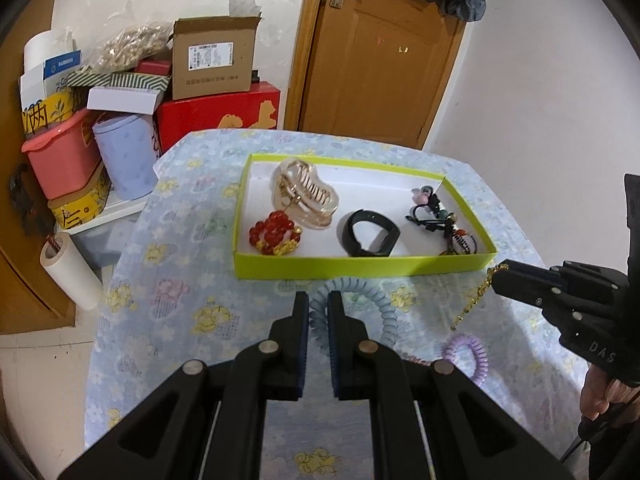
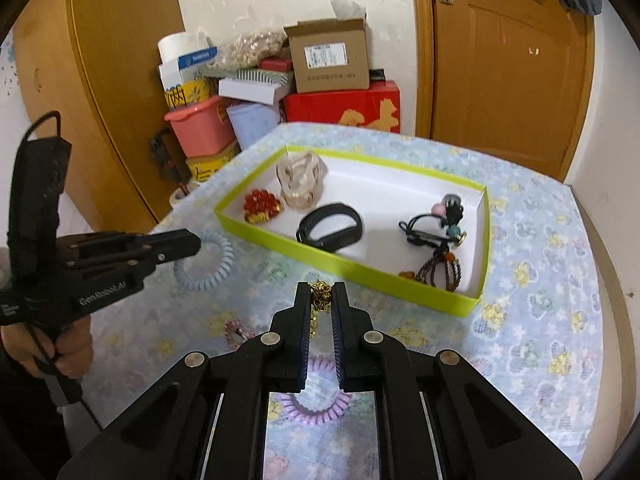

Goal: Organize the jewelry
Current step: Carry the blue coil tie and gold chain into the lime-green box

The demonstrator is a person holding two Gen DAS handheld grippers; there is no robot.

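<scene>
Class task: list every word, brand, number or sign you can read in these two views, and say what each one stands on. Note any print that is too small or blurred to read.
"GenRobot.AI": side of the left hand-held gripper.
"DAS": body of the right hand-held gripper; the rest is cut off.
Cardboard box: a white shipping label and a row of printed marks, too small to read.
Blue-and-white carton: blue strip with white lettering, blurred.
Yellow tin: large black characters, unreadable.

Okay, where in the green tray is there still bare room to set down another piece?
The widest bare patch in the green tray is its white floor between the black wristband and the hair ties, running to the far wall. The end with the red bead bracelet and the claw clip is crowded.
</scene>
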